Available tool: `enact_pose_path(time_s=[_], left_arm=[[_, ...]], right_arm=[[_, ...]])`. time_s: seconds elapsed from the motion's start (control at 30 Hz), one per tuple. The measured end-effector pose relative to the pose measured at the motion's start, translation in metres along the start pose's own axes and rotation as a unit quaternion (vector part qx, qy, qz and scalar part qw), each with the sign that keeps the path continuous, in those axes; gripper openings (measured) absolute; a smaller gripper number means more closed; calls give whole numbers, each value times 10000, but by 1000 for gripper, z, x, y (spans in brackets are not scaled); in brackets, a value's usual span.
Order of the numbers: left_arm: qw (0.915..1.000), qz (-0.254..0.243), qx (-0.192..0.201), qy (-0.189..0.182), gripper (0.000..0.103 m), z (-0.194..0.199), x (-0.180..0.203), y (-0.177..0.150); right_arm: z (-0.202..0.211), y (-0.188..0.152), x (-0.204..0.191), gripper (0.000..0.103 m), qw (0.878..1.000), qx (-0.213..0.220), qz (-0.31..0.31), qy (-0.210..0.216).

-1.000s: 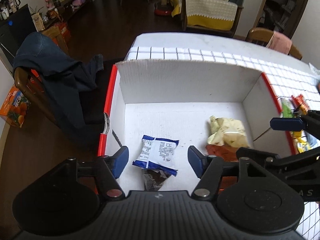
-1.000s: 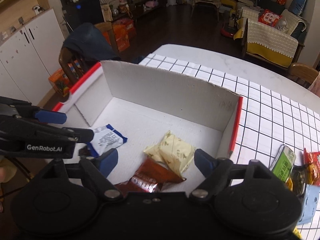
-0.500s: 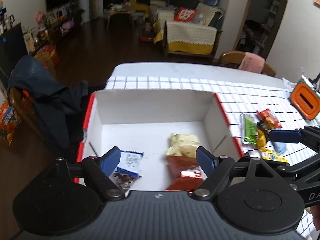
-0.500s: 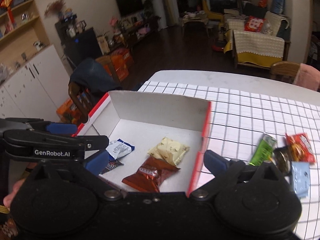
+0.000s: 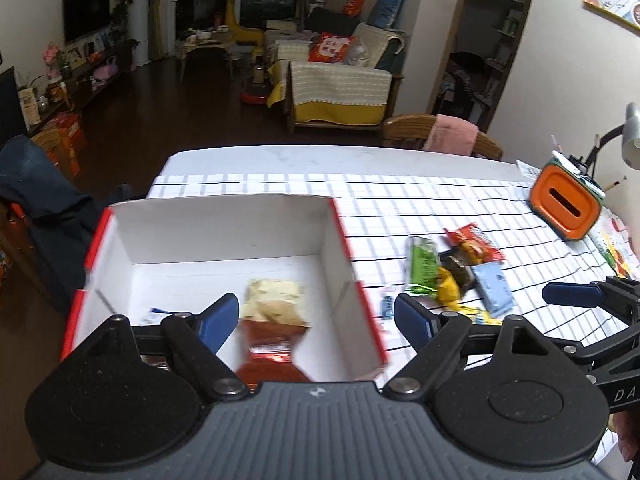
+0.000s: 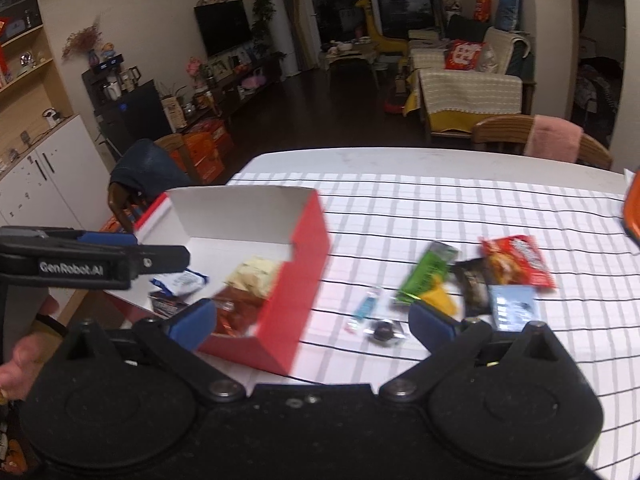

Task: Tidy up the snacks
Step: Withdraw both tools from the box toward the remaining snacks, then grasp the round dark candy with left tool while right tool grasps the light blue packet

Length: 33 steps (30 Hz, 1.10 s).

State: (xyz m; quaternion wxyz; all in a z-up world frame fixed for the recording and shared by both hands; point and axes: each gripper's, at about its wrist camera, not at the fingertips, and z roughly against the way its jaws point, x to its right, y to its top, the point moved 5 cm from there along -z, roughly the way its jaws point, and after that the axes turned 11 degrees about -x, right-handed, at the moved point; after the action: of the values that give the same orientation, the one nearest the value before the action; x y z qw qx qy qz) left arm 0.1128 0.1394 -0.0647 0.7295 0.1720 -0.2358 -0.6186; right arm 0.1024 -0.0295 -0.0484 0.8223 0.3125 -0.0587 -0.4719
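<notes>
A red and white cardboard box (image 5: 224, 222) (image 6: 296, 268) stands on the checked table. It holds a pale yellow packet (image 5: 276, 296) (image 6: 254, 276), a red-brown packet (image 5: 266, 354) (image 6: 234, 314) and a blue and white packet (image 6: 180, 282). A heap of loose snacks lies right of the box: a green packet (image 5: 422, 266) (image 6: 426, 274), a red packet (image 5: 474, 240) (image 6: 516, 260), a light blue packet (image 5: 494, 286) (image 6: 512, 306) and a yellow one (image 5: 448, 288). My left gripper (image 5: 316, 320) is open and empty above the box's right wall. My right gripper (image 6: 312, 320) is open and empty, above the table between box and heap.
An orange holder (image 5: 564, 206) stands at the table's far right. A small blue sachet (image 6: 366, 306) and a dark round sweet (image 6: 384, 330) lie between box and heap. Chairs stand at the left (image 6: 148, 172) and the far side (image 6: 536, 138).
Both grippers have pulled up and back from inside the box and swung to the right. The snack heap on the table has come into view. Both stay open and empty.
</notes>
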Motion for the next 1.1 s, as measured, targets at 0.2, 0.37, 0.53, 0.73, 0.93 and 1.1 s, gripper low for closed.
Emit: enact_pose_path(time_s=[0.2,0.37,0.53,0.73,0.93,1.1], left_arm=[[9997,-229,-56,-38,89,-17,40,-4],[9992,-357,-168,-81,90,-34,69,-10],[9985,-492,-225,13,89,-52,97,-16],[9970,-677,-363,93,89,-77,133,-26],[9946,-887,-451,286,89,-105,158,-33],[9938,-854,-523,481,89,-130,160,-31]], right_arm=[[7,-19,48,103,9996,-94,-157,-212],[8,-25,90,103,9990,-144,-246,-355],[2,-28,125,103,9983,-227,-275,-462],[-15,-31,161,103,9977,-413,-242,-474],[-39,-32,186,103,9967,-640,-170,-479],[-61,-29,198,100,9957,-804,-49,-448]])
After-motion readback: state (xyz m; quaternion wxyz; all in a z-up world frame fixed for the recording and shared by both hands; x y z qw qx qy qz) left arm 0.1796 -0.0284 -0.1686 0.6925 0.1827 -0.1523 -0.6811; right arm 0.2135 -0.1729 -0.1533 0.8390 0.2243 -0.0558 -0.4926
